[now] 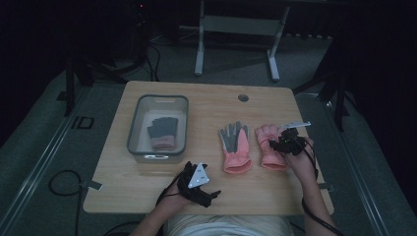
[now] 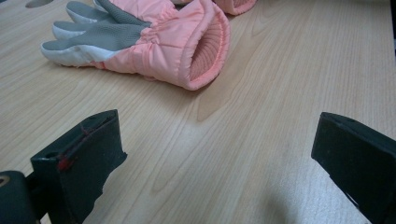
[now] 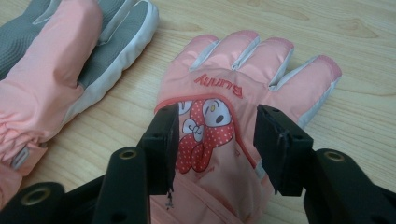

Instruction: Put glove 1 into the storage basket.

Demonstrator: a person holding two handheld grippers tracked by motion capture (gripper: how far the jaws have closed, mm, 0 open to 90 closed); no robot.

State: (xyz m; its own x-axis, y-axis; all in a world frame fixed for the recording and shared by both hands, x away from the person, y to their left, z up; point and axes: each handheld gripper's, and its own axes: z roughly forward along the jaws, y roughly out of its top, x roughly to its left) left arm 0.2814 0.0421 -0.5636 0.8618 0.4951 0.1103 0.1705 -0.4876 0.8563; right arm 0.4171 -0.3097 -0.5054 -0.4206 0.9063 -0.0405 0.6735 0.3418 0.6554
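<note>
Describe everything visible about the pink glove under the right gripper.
The pink glove lies flat on the wooden table, back up, fingers spread and pointing away from the person. It looks padded and smooth, with pale side panels, red "Bunny" lettering and a cartoon patch. The right gripper is open, a jaw on either side of the patch.

The right glove (image 3: 243, 93) is pink, with red "Bunny" lettering and a cartoon rabbit in a red dress with white dots. The left glove (image 2: 140, 42) is pink with a grey palm and white finger edges. The surface (image 1: 162, 182) is light wood grain. The bin (image 1: 135, 123) is grey and holds a dark grey glove (image 1: 162, 130) with a pink cuff.
</note>
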